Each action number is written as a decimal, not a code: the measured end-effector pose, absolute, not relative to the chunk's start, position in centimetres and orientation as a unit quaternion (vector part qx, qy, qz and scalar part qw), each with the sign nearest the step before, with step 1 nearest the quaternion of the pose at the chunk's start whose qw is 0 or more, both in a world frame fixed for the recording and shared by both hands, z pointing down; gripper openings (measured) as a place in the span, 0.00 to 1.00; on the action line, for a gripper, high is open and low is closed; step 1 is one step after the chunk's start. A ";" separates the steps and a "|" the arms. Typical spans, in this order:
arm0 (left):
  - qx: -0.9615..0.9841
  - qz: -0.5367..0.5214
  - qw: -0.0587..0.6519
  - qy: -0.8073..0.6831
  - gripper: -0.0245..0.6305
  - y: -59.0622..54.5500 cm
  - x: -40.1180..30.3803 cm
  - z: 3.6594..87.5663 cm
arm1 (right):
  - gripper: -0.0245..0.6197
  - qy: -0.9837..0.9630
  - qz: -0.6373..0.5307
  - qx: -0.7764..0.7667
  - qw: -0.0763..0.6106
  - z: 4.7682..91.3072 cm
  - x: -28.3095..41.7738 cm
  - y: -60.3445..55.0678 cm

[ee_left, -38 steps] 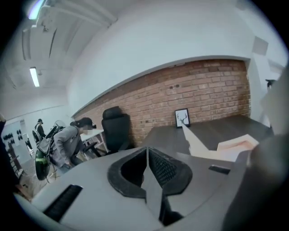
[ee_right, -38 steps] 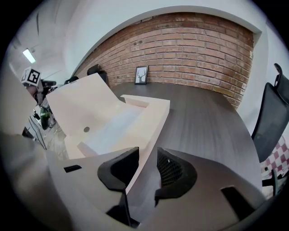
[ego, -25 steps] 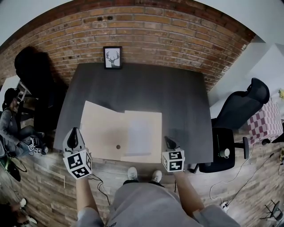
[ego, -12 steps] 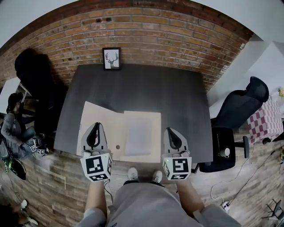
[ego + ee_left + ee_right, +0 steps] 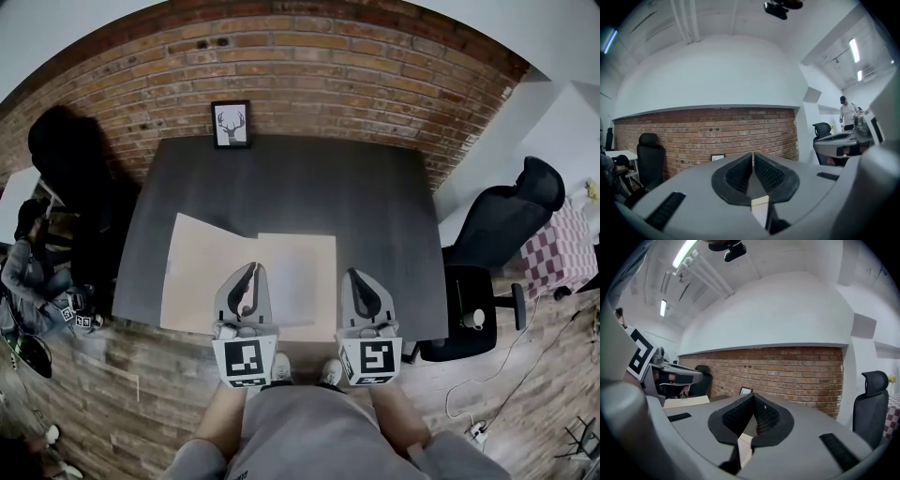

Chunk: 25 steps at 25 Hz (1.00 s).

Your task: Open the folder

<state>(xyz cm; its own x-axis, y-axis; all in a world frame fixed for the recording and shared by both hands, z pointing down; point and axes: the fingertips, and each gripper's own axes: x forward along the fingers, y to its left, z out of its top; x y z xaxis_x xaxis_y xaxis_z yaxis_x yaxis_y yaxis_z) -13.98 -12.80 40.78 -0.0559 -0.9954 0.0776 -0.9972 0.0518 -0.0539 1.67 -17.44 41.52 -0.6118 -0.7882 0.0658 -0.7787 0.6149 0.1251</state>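
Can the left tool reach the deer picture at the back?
Probably, with a long stretch: past the open folder, only bare table lies between the left tool and the deer picture.

Beyond the folder (image 5: 202, 272), the dark table (image 5: 375, 216) runs bare right up to the framed deer picture (image 5: 231, 123) propped against the brick wall (image 5: 309, 66), so there's open passage over that whole far stretch. There's also a bare strip of tabletop just right of the folder. Further right of the folder, past the table's edge, a black office chair (image 5: 497, 234) blocks the way, while left of the folder a dark chair (image 5: 70, 159) and a seated person (image 5: 23, 272) crowd that side.
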 end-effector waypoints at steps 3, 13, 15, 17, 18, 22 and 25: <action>0.694 0.048 0.003 -0.719 0.06 -13.0 -12.8 40.8 | 0.04 -0.898 -0.037 0.435 0.054 41.7 1.7 -17.3; 0.698 0.046 -0.002 -0.715 0.06 -12.8 -12.3 40.8 | 0.04 -0.894 -0.036 0.445 0.051 41.4 1.8 -16.9; 0.699 0.046 -0.002 -0.714 0.06 -12.8 -12.2 40.8 | 0.04 -0.893 -0.035 0.446 0.049 41.3 1.9 -16.9; 0.700 0.048 -0.003 -0.713 0.06 -12.7 -12.0 40.8 | 0.04 -0.893 -0.035 0.445 0.048 41.2 2.0 -16.8; 0.701 0.049 -0.003 -0.712 0.06 -12.7 -12.0 40.8 | 0.04 -0.894 -0.035 0.445 0.048 41.2 2.0 -16.7; 0.704 0.050 -0.002 -0.709 0.06 -12.6 -11.7 40.9 | 0.04 -0.893 -0.032 0.446 0.048 41.2 2.1 -16.6; 0.704 0.051 -0.003 -0.708 0.06 -12.6 -11.6 40.8 | 0.04 -0.893 -0.031 0.446 0.049 41.1 2.2 -16.6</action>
<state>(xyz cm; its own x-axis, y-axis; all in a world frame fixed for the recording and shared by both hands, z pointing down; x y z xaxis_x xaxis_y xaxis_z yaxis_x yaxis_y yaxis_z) -11.59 -12.59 40.80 -0.0076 -0.9977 0.0677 -0.9972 0.0025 -0.0753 2.17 -16.56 41.15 -0.5976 -0.7996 0.0599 -0.7934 0.6004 0.0999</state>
